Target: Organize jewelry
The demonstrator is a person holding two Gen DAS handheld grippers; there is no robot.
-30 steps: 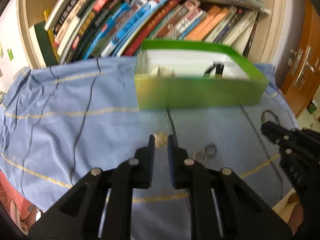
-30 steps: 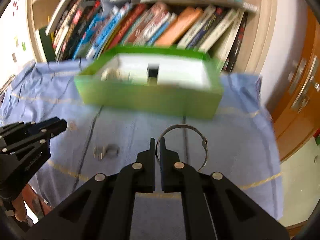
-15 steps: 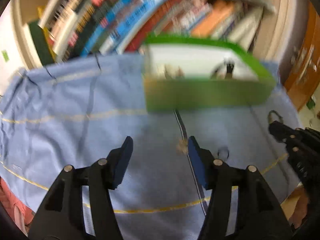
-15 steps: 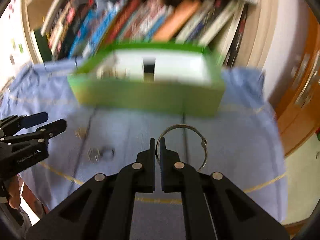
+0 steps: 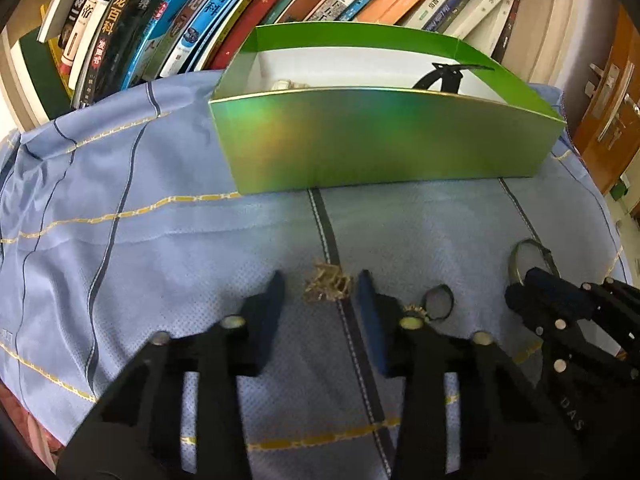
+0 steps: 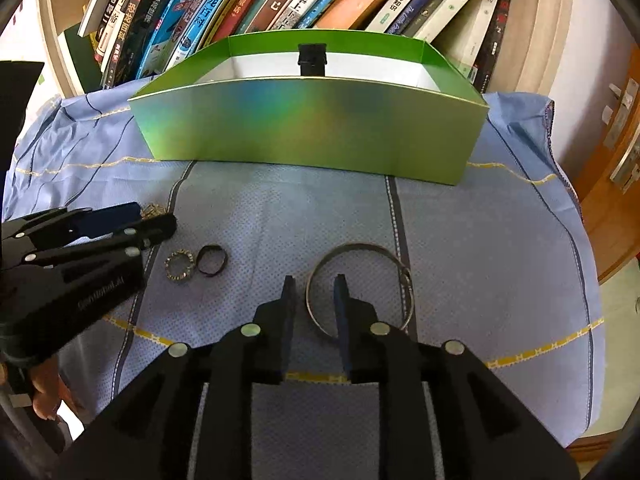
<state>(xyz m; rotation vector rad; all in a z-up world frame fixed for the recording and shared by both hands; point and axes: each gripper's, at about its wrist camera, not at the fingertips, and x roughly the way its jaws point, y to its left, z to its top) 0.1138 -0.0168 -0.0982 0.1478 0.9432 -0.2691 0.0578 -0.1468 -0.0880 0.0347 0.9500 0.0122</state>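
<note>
A small tangled gold chain (image 5: 328,284) lies on the blue cloth (image 5: 160,240) between the fingers of my left gripper (image 5: 320,290). Its jaws are closing, with a gap still showing on both sides of the chain. A silver bangle (image 6: 360,248) lies flat on the cloth. Its left rim runs between the fingers of my right gripper (image 6: 314,292), whose jaws are opening and no longer press on it. A sparkly ring (image 6: 180,266) and a dark ring (image 6: 212,260) lie between the two grippers. The green box (image 6: 312,124) stands behind.
The box holds a black item (image 6: 312,58) and pale jewelry (image 5: 286,85). A shelf of leaning books (image 5: 240,12) rises right behind it. A wooden door (image 6: 616,160) is at the right. The cloth drops off at the near edge. A hand (image 6: 44,392) holds the left gripper.
Both grippers have come down toward the cloth. The left jaws opened wide, then narrowed around the gold chain. The right jaws, shut on the bangle before, have parted from it.
</note>
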